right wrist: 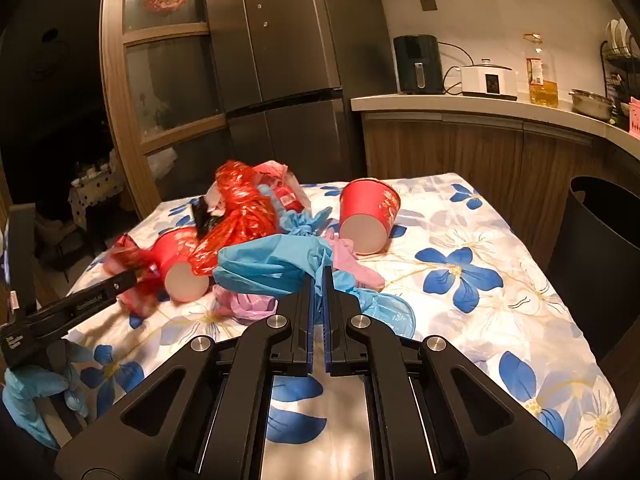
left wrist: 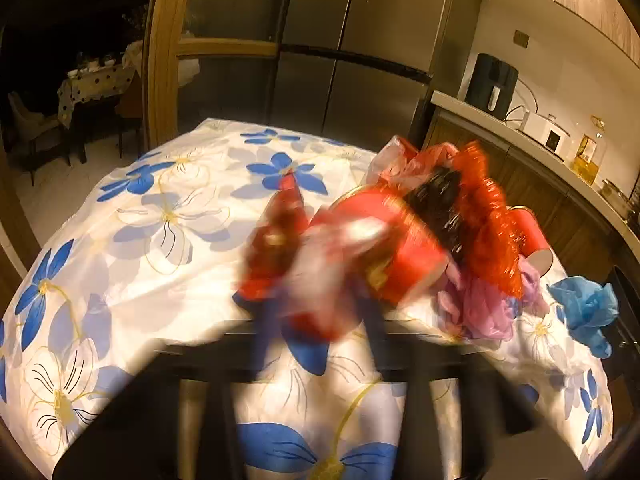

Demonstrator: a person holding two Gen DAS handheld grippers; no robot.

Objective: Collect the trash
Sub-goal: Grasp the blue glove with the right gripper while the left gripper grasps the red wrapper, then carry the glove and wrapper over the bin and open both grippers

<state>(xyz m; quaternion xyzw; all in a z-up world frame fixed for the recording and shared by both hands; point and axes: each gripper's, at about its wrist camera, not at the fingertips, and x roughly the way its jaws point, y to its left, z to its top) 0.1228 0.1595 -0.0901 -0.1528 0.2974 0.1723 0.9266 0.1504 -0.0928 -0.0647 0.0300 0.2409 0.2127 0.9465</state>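
Note:
A heap of trash lies on the flowered tablecloth [right wrist: 480, 240]: a red plastic bag [right wrist: 240, 216], pink bags [right wrist: 352, 260], two red paper cups on their sides [right wrist: 368, 212] [right wrist: 180, 268]. My right gripper [right wrist: 318, 276] is shut on a light blue plastic bag [right wrist: 272, 264] just above the cloth. My left gripper [left wrist: 316, 300] is blurred by motion; it is closed around a crumpled red and white wrapper [left wrist: 308, 264]. It also shows in the right wrist view [right wrist: 132, 276] at the left of the heap. A blue glove [left wrist: 588, 312] lies at the right.
A dark bin [right wrist: 600, 264] stands right of the table. A dark fridge [right wrist: 288, 80] stands behind it. The counter [right wrist: 480, 104] holds an air fryer, a cooker, an oil bottle and a metal bowl. A doorway opens at the left.

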